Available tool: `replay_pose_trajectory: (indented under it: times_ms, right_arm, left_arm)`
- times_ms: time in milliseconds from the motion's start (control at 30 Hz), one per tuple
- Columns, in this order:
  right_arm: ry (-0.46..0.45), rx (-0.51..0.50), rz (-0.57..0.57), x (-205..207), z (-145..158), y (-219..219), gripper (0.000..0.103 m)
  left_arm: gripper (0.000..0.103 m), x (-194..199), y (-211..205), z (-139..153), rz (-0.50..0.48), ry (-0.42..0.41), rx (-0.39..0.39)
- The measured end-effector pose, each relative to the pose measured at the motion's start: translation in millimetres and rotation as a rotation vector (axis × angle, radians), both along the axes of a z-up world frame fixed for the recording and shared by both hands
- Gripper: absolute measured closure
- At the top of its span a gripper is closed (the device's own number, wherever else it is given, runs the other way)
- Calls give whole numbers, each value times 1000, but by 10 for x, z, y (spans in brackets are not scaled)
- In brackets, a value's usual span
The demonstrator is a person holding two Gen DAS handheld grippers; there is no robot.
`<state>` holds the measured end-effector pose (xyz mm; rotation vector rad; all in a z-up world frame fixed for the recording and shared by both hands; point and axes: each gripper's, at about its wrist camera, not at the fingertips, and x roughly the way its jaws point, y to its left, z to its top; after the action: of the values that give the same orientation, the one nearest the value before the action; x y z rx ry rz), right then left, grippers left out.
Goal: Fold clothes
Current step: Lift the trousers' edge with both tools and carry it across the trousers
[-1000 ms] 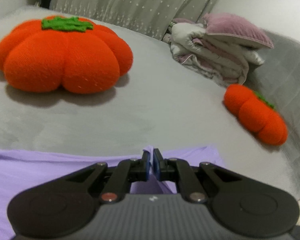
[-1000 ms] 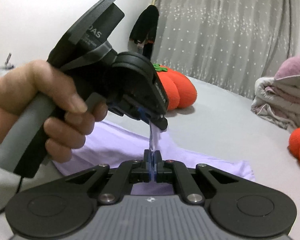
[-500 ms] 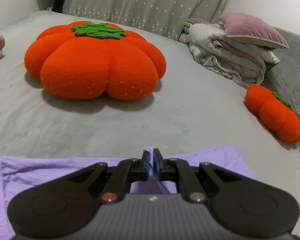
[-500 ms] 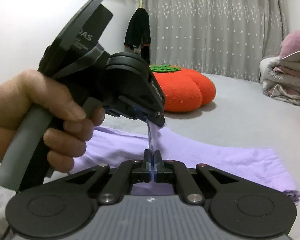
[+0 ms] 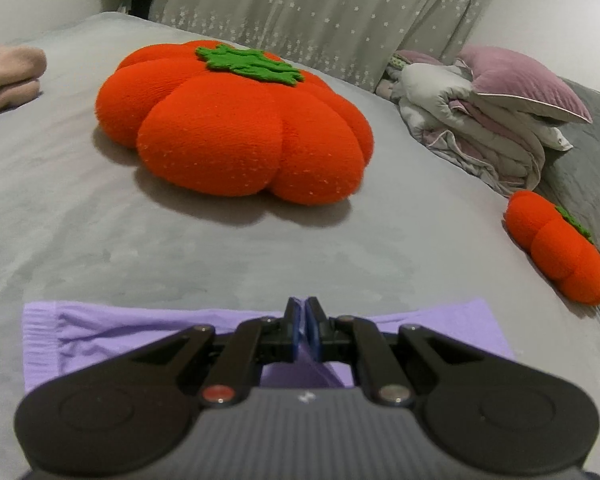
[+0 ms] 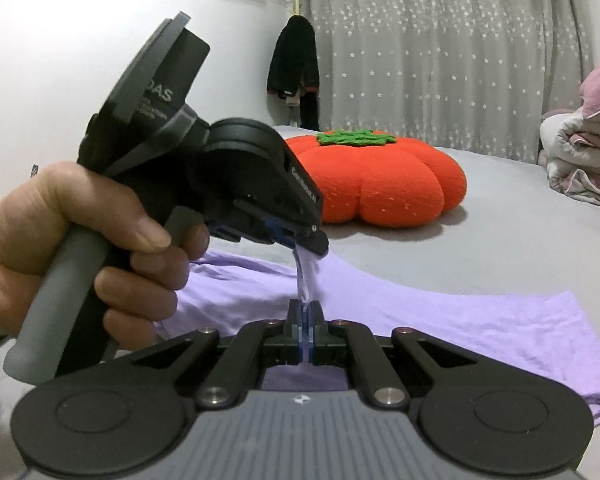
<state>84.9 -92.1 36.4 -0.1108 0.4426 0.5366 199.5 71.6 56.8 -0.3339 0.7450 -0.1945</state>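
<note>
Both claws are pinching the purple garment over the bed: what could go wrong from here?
1. The left claw and right claw pinch the lilac garment almost at the same spot, so only a thin bunched strip is held; it may slip out.
2. Most of the cloth lies slack on the grey bed, so a fold could come out creased.
3. Carrying it forward could bump the large pumpkin cushion.
</note>
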Motion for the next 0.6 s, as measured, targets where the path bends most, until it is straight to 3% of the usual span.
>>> replay_pose_trajectory:
  times_ms: [600]
  right_arm:
    - [-9, 0, 1, -39, -3, 330, 98]
  left_arm:
    - [97, -65, 319, -52, -19, -37, 7]
